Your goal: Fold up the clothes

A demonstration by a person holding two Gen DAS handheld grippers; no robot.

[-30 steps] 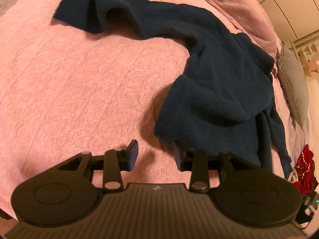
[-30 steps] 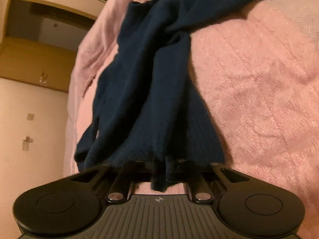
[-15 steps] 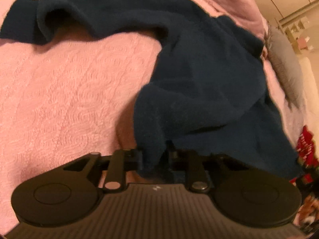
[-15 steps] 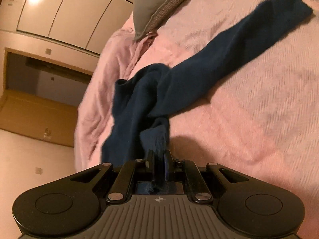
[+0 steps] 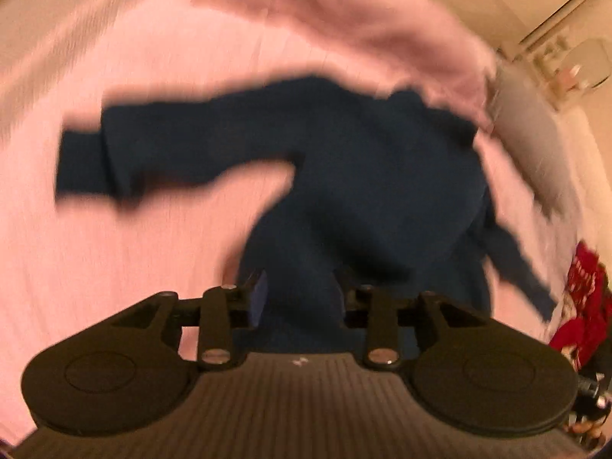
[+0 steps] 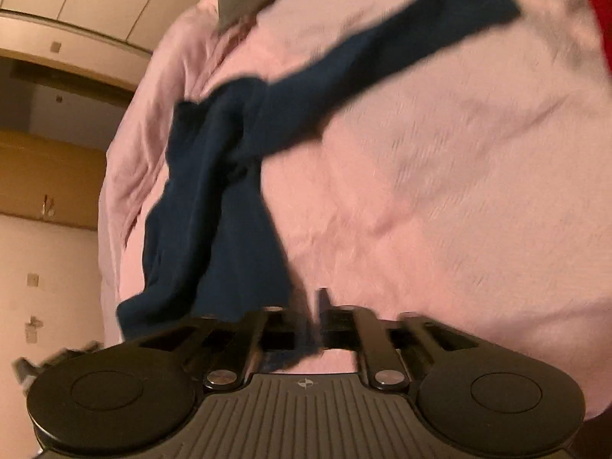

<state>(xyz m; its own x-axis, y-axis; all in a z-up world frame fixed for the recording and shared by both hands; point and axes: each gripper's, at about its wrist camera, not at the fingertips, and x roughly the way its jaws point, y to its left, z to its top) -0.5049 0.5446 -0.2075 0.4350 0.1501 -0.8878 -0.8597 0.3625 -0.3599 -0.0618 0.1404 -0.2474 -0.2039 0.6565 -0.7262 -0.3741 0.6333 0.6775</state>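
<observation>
A dark navy sweater [image 5: 375,176] lies on the pink bedspread [image 5: 114,267], one sleeve stretched to the left. The left wrist view is blurred. My left gripper [image 5: 300,294] stands at the sweater's near hem, its jaws apart with cloth between them. In the right wrist view the sweater [image 6: 218,191] is bunched at the left with a sleeve running to the upper right. My right gripper [image 6: 310,306] is shut on a bit of the sweater's edge.
A rumpled pink blanket [image 5: 344,30] lies at the far side of the bed. A grey pillow [image 5: 535,145] and red clothing [image 5: 585,298] are at the right. Wardrobe doors [image 6: 114,4] stand beyond the bed.
My left gripper closed in on the sweater's near hem, then its jaws widened and the view pulled back. My right gripper, shut on the sweater, has pulled its edge up and away from the bed.
</observation>
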